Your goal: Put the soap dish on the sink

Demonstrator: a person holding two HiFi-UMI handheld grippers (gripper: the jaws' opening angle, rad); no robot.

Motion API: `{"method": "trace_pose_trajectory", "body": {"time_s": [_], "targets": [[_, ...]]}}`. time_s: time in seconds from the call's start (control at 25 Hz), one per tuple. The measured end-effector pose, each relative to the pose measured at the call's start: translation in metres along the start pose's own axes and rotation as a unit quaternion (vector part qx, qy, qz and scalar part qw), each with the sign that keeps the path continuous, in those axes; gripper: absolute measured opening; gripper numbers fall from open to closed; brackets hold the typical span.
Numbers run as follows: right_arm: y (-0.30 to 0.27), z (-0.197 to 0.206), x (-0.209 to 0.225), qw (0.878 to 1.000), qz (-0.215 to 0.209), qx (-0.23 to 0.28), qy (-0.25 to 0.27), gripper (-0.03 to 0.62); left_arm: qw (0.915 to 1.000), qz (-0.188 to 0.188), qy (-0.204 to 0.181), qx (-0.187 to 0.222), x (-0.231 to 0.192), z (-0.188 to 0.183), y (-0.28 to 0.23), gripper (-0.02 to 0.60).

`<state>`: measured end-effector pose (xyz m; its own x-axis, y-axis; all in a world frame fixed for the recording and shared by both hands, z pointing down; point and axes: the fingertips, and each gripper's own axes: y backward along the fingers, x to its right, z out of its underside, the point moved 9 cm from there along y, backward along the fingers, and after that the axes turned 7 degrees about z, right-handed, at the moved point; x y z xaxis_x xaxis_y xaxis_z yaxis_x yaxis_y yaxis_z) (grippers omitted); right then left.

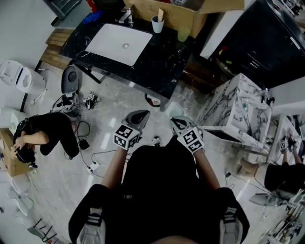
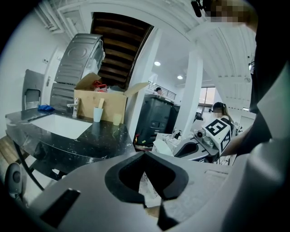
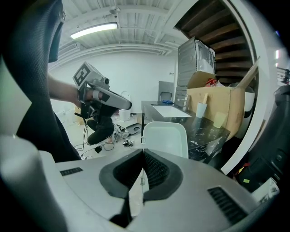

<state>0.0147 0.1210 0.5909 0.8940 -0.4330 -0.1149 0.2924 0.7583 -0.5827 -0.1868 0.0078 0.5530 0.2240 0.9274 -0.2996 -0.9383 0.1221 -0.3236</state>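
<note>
The person stands back from the black marble desk (image 1: pixel 164 66), a pair of tongs in each hand, both held at waist height. The right tongs (image 3: pixel 142 154) are pinched tight on the near rim of the pale soap dish (image 3: pixel 165 138). The dish juts forward past the tips, and its broad face sits a little to the right of the line where the jaws meet. The left tongs (image 2: pixel 145 156) look drawn together at the tips with nothing between them.

What matters now is where the sink (image 1: pixel 119 43) lies from that dish. From above, the white basin is ahead and off to the left of the right tongs, well apart from them, with open floor and the desk's front edge between. The dish already points away from the person towards the desk, so I'd judge the carry to be a forward reach slanting left, not a turn of the wrist.

The left tongs are slightly nearer the basin, but only the right ones hold the dish. A white cup (image 1: pixel 157 24) and a cardboard box (image 1: pixel 190 14) stand at the desk's back right, beside that line.
</note>
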Motion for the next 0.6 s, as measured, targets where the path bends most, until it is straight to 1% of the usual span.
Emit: {"method": "trace_pose_trajectory", "body": {"time_s": [0.16,0.28,0.48,0.6], "targets": [[-0.009,-0.003,0.014,1.000,-0.009,0.003,0.004,-0.002,1.0000,-0.004,0.004,-0.002,-0.008,-0.007,-0.008,-0.002],[-0.018,-0.012,0.027,1.000,-0.014,0.006,0.010,-0.002,0.9999,-0.010,0.005,-0.004,-0.016,-0.015,-0.012,-0.002],[-0.031,-0.027,0.044,0.999,-0.024,0.012,0.021,-0.002,0.9997,-0.023,0.003,0.006,-0.030,-0.027,-0.019,-0.002],[-0.037,-0.032,0.054,0.999,-0.029,0.012,0.023,-0.002,0.9996,-0.028,0.008,0.008,-0.037,-0.032,-0.024,-0.002]]}}
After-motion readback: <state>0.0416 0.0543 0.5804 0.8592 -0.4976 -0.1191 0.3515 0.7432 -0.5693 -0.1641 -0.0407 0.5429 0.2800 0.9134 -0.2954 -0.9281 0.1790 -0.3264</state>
